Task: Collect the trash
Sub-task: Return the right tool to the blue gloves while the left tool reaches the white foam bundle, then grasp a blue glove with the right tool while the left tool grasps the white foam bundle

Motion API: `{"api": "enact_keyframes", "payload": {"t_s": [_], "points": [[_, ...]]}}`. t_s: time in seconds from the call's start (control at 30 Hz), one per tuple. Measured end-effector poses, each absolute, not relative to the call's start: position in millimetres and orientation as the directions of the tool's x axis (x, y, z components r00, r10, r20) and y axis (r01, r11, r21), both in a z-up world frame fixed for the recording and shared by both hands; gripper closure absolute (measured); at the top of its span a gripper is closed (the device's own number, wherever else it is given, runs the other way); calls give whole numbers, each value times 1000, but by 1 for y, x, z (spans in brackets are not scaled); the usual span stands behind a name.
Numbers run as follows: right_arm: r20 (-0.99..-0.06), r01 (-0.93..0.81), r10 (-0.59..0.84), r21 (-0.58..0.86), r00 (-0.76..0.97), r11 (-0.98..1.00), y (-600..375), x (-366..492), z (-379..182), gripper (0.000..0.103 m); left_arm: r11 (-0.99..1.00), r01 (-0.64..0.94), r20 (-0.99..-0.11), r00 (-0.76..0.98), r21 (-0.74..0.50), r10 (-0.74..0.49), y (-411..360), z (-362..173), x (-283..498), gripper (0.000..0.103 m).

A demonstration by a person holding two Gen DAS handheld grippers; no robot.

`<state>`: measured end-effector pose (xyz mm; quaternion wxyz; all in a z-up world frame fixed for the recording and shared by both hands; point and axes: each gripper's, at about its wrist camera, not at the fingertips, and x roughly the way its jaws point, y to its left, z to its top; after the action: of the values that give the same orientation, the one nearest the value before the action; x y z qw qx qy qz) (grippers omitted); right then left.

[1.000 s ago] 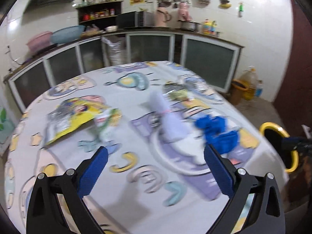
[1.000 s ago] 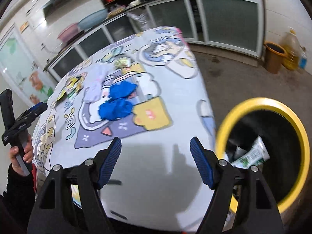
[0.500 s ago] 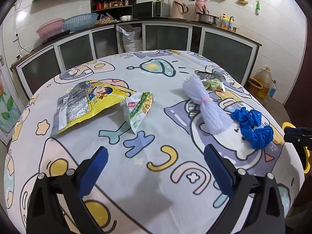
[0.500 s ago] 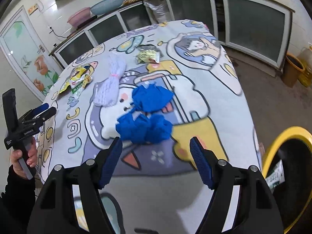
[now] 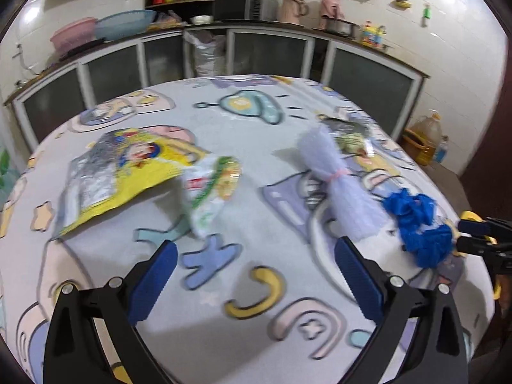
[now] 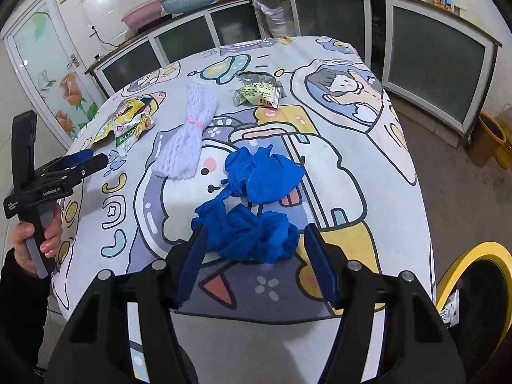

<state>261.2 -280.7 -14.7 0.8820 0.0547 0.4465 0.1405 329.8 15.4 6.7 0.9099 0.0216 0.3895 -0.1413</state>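
Gloves [image 6: 249,224], blue and crumpled, lie on the surface [image 6: 368,160] between the wide-open fingers of the right gripper [image 6: 254,264], ungrasped. Left gripper [image 5: 256,278] is wide open, empty. Bin [image 6: 473,304] sits at 4 o'clock.

Even indoor light from above; glare glints on the wall tiles [image 5: 35,12] behind the table [image 5: 256,121]. The left wrist view is smeared by motion blur across the table, while the right wrist view is sharp. Both bend hard at their dark round edges
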Motion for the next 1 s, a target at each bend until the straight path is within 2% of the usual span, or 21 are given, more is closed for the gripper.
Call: {"api": "enact_keyframes", "payload": {"t_s": [0.13,0.4,0.6,0.77,0.87,0.9,0.93,0.97,1.0], "points": [[-777,-199,311,240,548,950,-283,265,-18,43,933,337,-733,602,-126,-316,-17,10,344,8],[-778,-193,320,256,541,947,-285,271,-23,45,926,310,-785,510,-215,-353,-68,4,406,8],[-792,-194,324,260,518,946,-286,279,-34,45,935,282,-835,443,-216,-326,-90,-23,436,8],[-802,-206,329,259,498,943,-281,286,-41,50,941,256,-851,423,-219,-313,-95,-38,454,8],[-805,-200,332,267,492,943,-281,288,-44,58,949,256,-850,443,-186,-286,-103,-40,459,9],[-804,-199,337,273,489,941,-281,289,-44,65,954,250,-851,452,-167,-268,-105,-40,458,13],[-804,-201,349,286,481,937,-281,289,-45,70,961,241,-852,466,-138,-239,-106,-41,458,23],[-804,-201,357,296,475,934,-282,289,-45,72,964,237,-852,474,-119,-221,-107,-41,457,29],[-803,-199,362,303,474,932,-282,288,-45,76,969,234,-850,493,-75,-185,-109,-41,455,42]]}}
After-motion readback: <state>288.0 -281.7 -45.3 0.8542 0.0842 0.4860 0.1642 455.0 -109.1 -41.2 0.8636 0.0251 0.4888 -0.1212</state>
